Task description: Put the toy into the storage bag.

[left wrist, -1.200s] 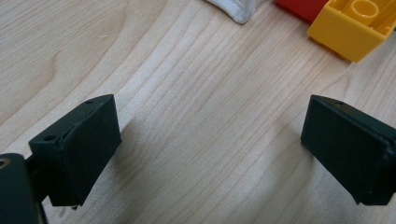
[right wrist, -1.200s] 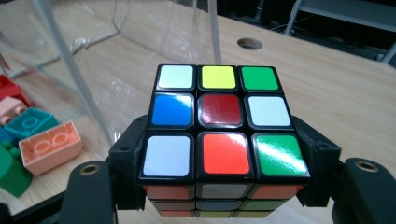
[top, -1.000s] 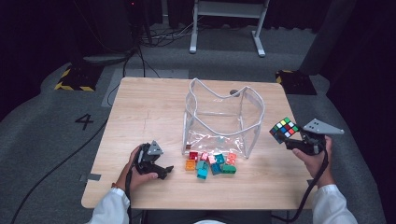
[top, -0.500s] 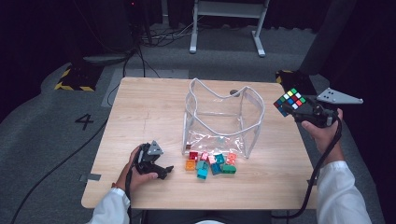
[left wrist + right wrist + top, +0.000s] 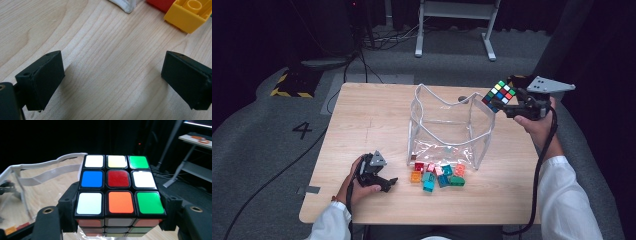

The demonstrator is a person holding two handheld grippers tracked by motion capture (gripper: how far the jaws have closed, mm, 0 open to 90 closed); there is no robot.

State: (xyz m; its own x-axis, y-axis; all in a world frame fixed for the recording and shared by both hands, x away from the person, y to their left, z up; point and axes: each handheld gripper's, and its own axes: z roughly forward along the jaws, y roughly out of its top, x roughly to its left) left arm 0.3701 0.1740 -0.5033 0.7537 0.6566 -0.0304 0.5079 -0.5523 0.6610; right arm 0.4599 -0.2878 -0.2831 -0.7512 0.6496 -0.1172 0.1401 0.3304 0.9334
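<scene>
At the left of the high view, the left gripper (image 5: 379, 181) was rested on the wooden table (image 5: 362, 125) near the front edge, exactly where it had lain a second before; its jaws were held wide apart over bare wood, with nothing between them. Just to its right, a cluster of small building bricks (image 5: 437, 175) was spread on the table against the front wall of the clear plastic bag (image 5: 449, 130), which was stood upright with its mouth open; a yellow brick (image 5: 191, 15) was seen close ahead in the left gripper view. Farther right, the change was found: the puzzle cube (image 5: 499, 95), clamped between the jaws of the right gripper (image 5: 507, 102), had been lifted and carried from beside the bag's right wall, low over the table, up to the bag's upper right rim. In the right gripper view the cube (image 5: 117, 185) was seen gripped on both sides, with the bag's white-edged opening just beyond it. From this it was judged that the cube was being brought over the opening, and that lowering and release inside the bag remained to be done.
</scene>
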